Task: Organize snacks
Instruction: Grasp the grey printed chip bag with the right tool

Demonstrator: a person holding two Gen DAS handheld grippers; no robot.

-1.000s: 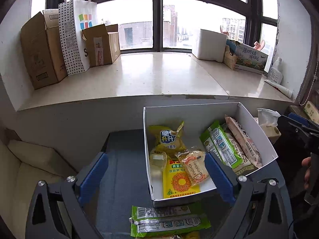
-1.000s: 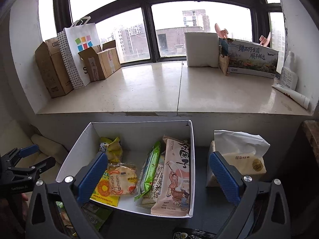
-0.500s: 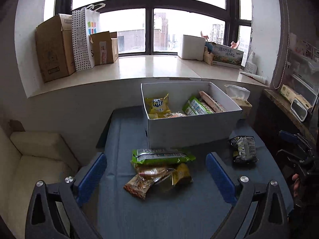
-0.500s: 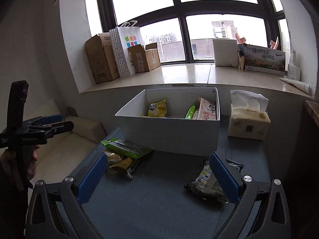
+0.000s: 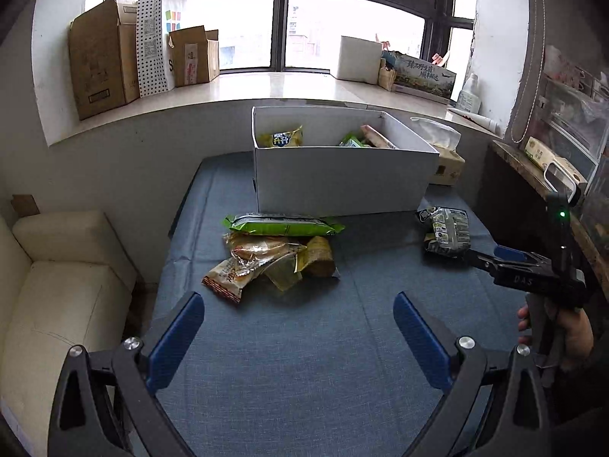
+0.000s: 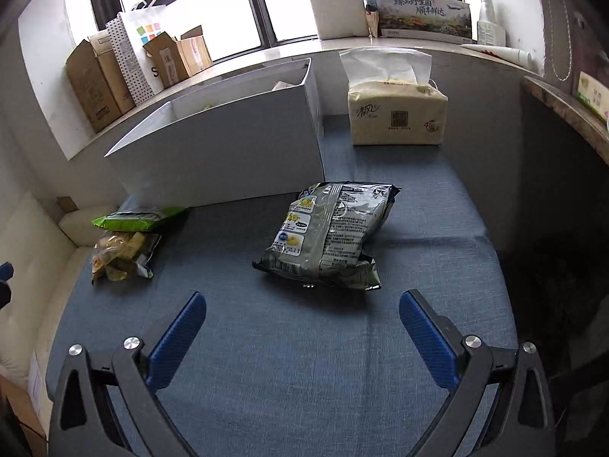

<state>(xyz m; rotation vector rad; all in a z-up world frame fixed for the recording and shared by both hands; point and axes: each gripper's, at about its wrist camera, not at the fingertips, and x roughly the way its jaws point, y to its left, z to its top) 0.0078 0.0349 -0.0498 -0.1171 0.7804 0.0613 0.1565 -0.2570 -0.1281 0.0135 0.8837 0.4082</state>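
Observation:
A white box (image 5: 342,179) stands on the blue cloth table and holds several snack packets. In front of it lie a green packet (image 5: 281,224) and a pile of brown and yellow packets (image 5: 266,262). A grey-black snack bag (image 5: 447,230) lies to the right; it also shows in the right wrist view (image 6: 331,236). My left gripper (image 5: 298,327) is open and empty, short of the pile. My right gripper (image 6: 302,327) is open and empty, just short of the grey bag; it also shows in the left wrist view (image 5: 495,257).
A tissue pack (image 6: 396,114) stands right of the box (image 6: 228,152). Cardboard boxes (image 5: 102,61) and a paper bag (image 5: 156,42) sit on the window sill. A cream sofa (image 5: 57,289) is left of the table. A dark counter (image 5: 533,175) stands at the right.
Both grippers have pulled back from above the box and dropped low over the table. The right gripper now faces the grey bag, the left the pile.

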